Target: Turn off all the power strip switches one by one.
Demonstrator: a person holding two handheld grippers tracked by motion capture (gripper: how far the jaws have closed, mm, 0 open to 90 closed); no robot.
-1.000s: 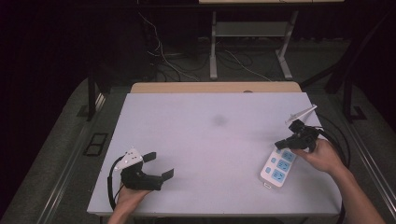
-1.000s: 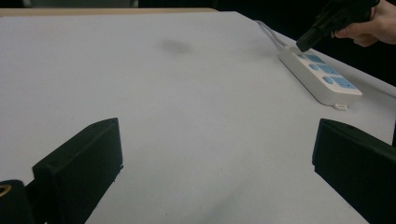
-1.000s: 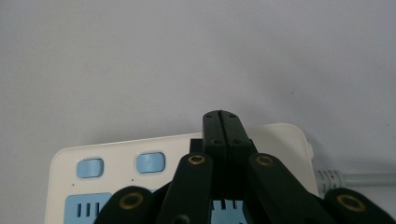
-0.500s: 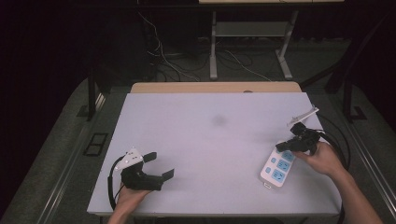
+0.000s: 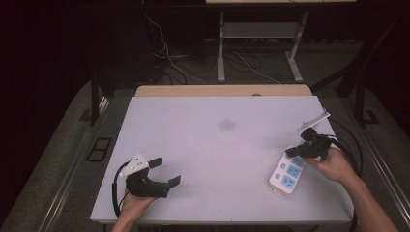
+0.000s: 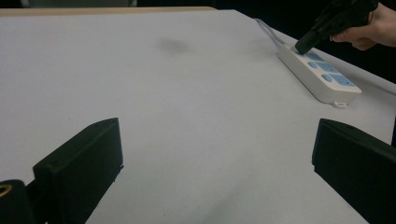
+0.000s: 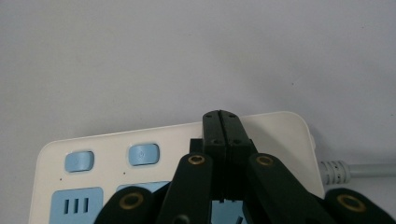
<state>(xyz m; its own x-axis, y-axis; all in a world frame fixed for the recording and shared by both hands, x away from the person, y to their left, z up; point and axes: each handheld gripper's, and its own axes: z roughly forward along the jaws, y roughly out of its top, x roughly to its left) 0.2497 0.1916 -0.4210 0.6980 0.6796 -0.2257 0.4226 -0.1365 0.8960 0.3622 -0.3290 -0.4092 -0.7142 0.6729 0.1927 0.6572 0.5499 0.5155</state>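
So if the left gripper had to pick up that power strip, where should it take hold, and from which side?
Probably across the narrow width of the power strip, near its free end toward the person. It lies flat, long and slim, so jaws coming from above could span the two long sides. The right gripper, shut, sits on the far, cable end, and the open left gripper would stay clear of it.

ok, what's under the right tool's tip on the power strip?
The shut right tool sits over the cable end of the power strip, beside two blue buttons. The spot beneath its tip is covered, so any third button there can't be seen.
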